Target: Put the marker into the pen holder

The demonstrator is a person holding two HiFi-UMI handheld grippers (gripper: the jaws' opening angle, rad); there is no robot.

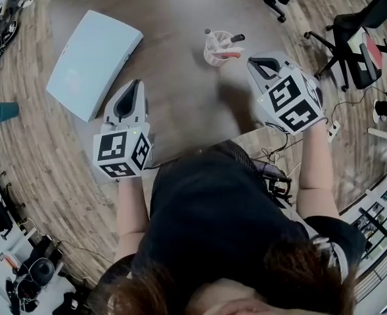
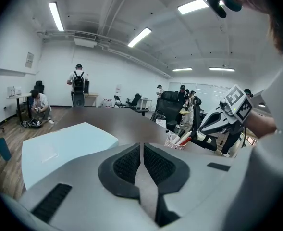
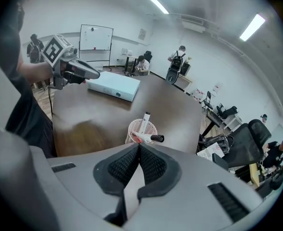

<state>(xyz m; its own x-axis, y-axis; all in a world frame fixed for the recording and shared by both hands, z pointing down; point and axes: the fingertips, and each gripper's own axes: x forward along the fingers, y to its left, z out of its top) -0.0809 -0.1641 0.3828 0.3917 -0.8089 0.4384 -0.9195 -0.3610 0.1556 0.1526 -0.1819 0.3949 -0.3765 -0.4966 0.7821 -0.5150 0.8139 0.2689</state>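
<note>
A white mesh pen holder [image 1: 218,52] [image 3: 142,130] [image 2: 175,142] stands on the brown table [image 1: 180,25]. Markers stick out of it: a white one [image 3: 145,121] upright and a black-capped one [image 3: 151,138] lying across the rim, with a red one beside it. My right gripper [image 1: 264,67] [image 3: 139,147] hovers just right of and behind the holder, its jaws shut with nothing between them. My left gripper [image 1: 130,100] [image 2: 142,150] hangs over the table's near left part, jaws shut and empty, well apart from the holder.
A flat white box [image 1: 93,54] [image 2: 59,148] [image 3: 113,85] lies on the table's left side. Black office chairs [image 1: 351,31] stand to the right, cables and a power strip [image 1: 331,131] on the wooden floor. Several people are at the far walls in the gripper views.
</note>
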